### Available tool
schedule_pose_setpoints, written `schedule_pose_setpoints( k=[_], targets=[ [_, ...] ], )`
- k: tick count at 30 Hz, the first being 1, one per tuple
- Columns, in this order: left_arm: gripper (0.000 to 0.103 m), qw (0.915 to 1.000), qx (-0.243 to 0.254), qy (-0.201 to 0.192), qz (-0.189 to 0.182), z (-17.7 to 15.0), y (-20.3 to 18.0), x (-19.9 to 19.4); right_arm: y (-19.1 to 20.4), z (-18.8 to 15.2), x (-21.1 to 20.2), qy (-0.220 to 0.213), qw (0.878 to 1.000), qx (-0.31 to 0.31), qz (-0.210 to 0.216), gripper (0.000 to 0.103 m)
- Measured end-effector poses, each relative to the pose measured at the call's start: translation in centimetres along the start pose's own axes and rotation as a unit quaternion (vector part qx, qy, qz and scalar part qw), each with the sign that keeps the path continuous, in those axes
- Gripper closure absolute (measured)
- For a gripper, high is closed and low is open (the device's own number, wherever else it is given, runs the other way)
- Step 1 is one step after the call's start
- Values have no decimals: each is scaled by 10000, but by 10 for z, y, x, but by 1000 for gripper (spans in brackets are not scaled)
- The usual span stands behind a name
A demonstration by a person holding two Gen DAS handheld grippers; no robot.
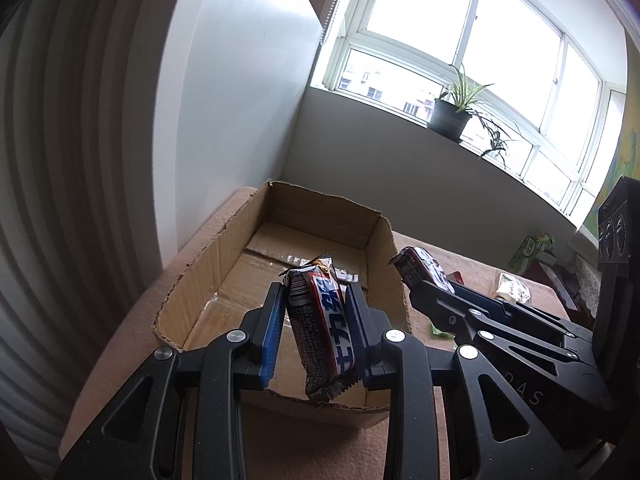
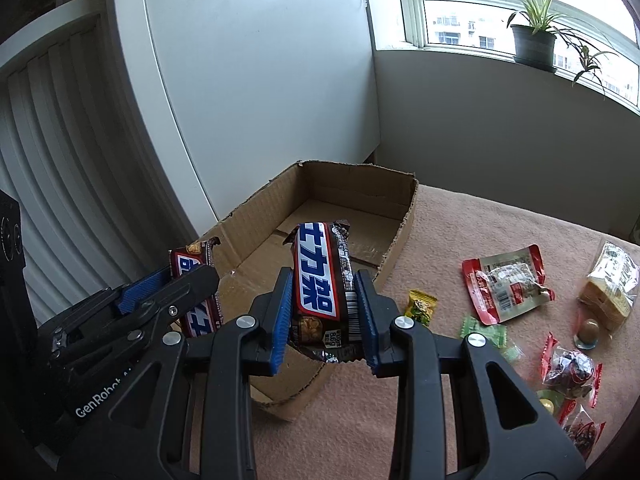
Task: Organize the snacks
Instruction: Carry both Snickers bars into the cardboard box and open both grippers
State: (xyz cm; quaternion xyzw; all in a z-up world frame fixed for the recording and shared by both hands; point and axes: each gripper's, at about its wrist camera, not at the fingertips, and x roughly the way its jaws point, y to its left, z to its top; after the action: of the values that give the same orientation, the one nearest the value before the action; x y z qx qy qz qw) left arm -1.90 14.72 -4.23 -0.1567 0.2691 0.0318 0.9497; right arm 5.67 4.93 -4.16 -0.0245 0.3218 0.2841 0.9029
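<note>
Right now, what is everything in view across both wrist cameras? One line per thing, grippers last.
chocolate bars: 2, brown wrappers with blue and white lettering; one in each gripper, held over the near end of the box; second bar.
cardboard box: 1, brown, open top, nothing visible inside, on the pink cloth by the white wall.
pink cloth: 1, covers the surface.
red pouch: 1, red with clear window, right of the box.
clear bag: 1, pale contents, far right.
small wrapped sweets: several, yellow, green and red, scattered right of the box.
potted plant: 1, green in dark pot, on the windowsill.
left gripper: black, blue pads, shut on a bar.
right gripper: black, blue pads, shut on a bar.
</note>
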Motion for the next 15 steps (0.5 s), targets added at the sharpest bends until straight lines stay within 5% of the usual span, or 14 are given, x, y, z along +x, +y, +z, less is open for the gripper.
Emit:
schedule_pose_setpoints(
  k=[6, 10, 15],
  targets=[
    [73, 9999, -70, 100, 64, 0, 11, 6, 7, 3, 11, 18, 10000, -2, 16, 65],
    [71, 9998, -99, 101, 119, 0, 16, 6, 3, 5, 8, -87, 9999, 100, -69, 43],
    [58, 9996, -227, 53, 151, 0, 24, 2, -5, 5, 3, -123, 9997, 148, -145, 40]
  ],
)
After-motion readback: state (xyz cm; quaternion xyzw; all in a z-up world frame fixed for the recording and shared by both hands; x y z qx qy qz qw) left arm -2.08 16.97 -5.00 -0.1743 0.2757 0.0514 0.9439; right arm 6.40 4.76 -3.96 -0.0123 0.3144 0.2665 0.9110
